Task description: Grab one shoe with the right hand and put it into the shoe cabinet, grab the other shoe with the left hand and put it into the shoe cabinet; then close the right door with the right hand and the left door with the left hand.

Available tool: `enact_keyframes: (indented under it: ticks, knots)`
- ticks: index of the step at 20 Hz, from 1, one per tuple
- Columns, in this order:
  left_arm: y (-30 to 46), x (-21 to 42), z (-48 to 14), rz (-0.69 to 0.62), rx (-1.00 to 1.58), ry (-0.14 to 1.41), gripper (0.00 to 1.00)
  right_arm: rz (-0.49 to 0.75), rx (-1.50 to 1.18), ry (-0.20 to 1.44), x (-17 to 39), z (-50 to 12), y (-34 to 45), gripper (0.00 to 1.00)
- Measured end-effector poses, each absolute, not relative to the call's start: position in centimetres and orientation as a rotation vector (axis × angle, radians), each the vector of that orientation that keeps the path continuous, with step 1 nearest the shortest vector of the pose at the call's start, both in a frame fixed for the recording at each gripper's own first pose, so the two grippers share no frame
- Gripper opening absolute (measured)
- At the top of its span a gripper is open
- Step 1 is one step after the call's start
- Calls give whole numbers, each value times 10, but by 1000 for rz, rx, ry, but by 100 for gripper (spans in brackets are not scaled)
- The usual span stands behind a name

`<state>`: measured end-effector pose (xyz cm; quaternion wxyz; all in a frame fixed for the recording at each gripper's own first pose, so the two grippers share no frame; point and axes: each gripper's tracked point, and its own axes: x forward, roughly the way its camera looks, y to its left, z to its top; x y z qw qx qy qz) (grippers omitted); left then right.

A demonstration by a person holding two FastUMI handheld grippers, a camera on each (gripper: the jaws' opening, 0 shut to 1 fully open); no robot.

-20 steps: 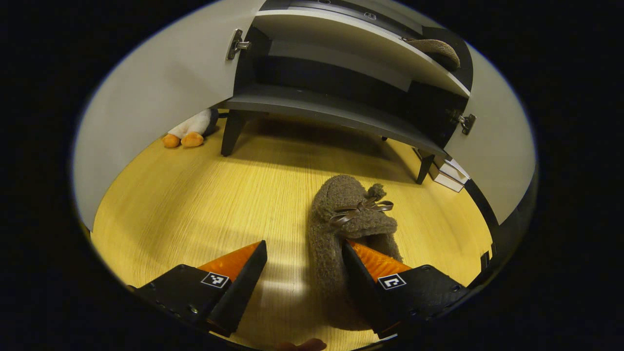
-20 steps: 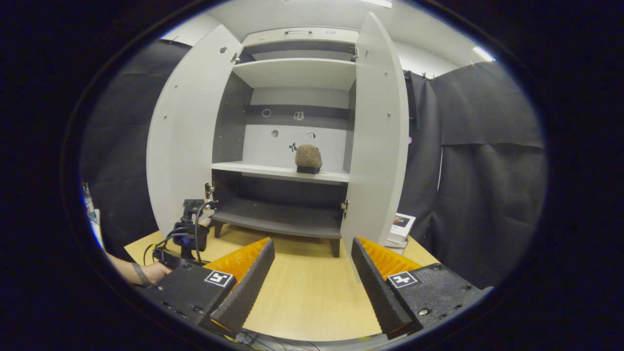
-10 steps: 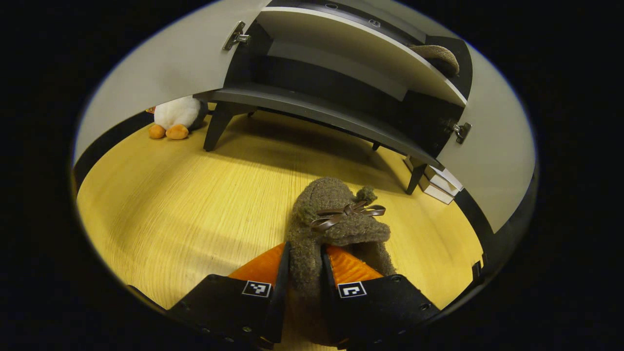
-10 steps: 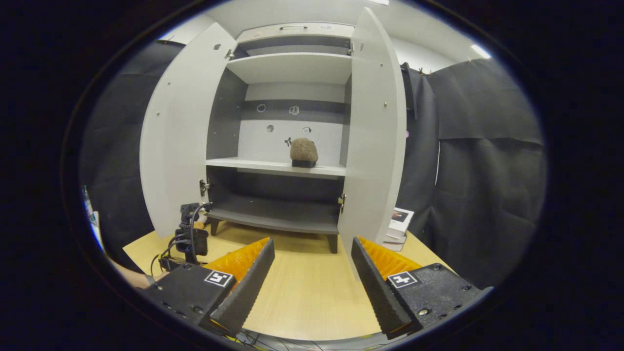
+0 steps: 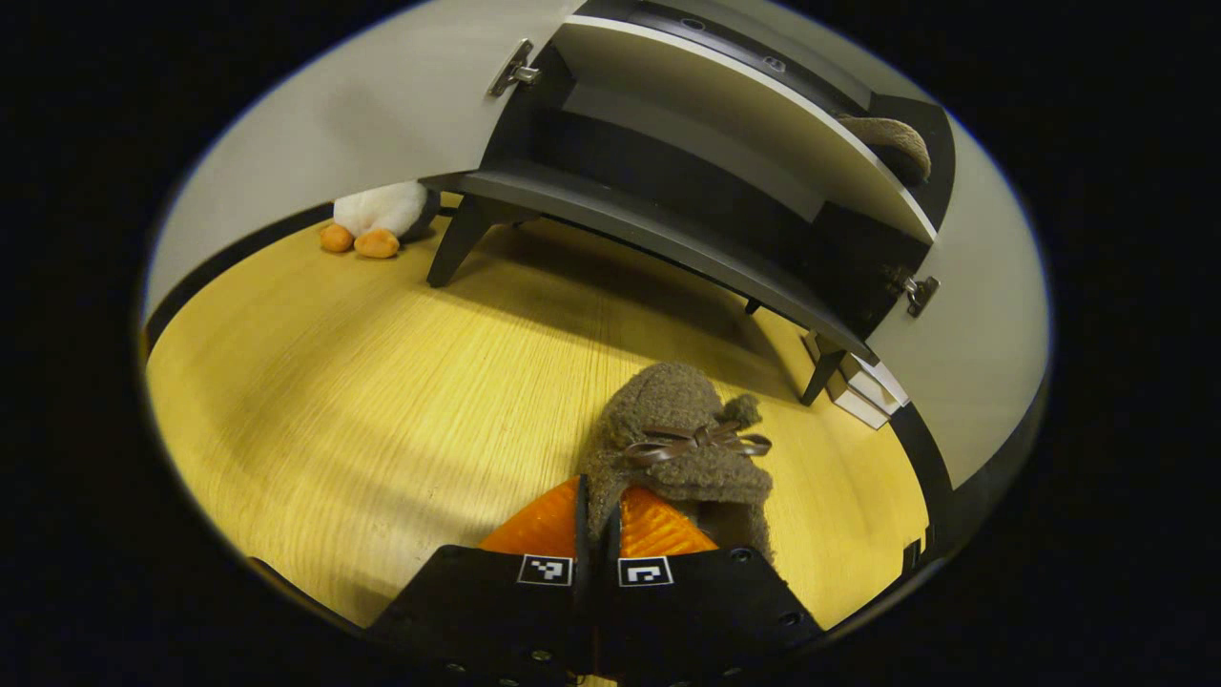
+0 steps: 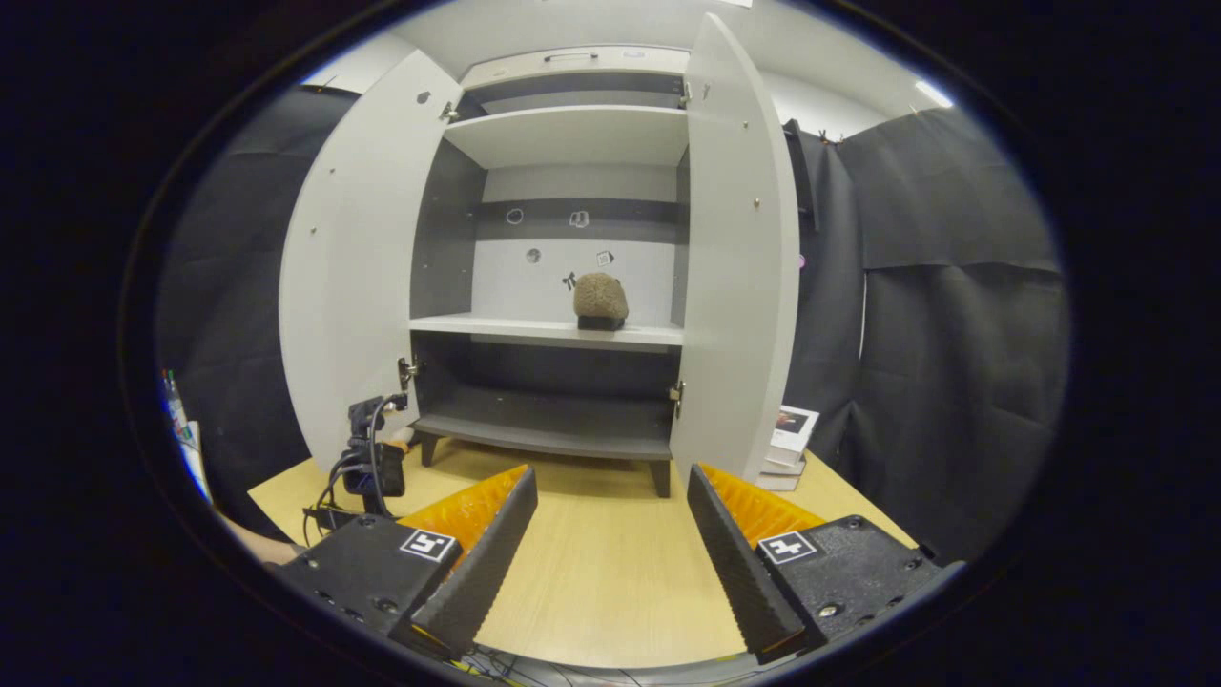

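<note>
My left jaws [image 5: 598, 534] are clamped on the side wall of the slipper [image 5: 682, 439], which lies on the surface with its long axis pointing ahead, toe toward the cabinet [image 5: 668, 224]. My right jaws [image 6: 610, 544] hang open and empty, facing the shelf [image 6: 496, 327], where the other slipper [image 6: 600, 300] sits near the right end.

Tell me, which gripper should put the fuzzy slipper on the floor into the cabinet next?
Left. The left gripper is shut on the slipper's side, facing the open cabinet. The right gripper is open, holding nothing.
</note>
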<state>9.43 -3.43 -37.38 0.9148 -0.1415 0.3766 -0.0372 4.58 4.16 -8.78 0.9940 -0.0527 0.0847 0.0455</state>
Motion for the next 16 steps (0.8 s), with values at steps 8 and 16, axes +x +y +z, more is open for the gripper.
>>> enact_keyframes:
  ticks: [8, 16]
  knots:
    - [-57, 154, -117, -136, -183, 337, 0, 93, -103, 152, 44, -87, 41, 100]
    - [-56, 326, 4, -121, -291, 349, 0, 104, -80, 150, 38, -93, 46, 100]
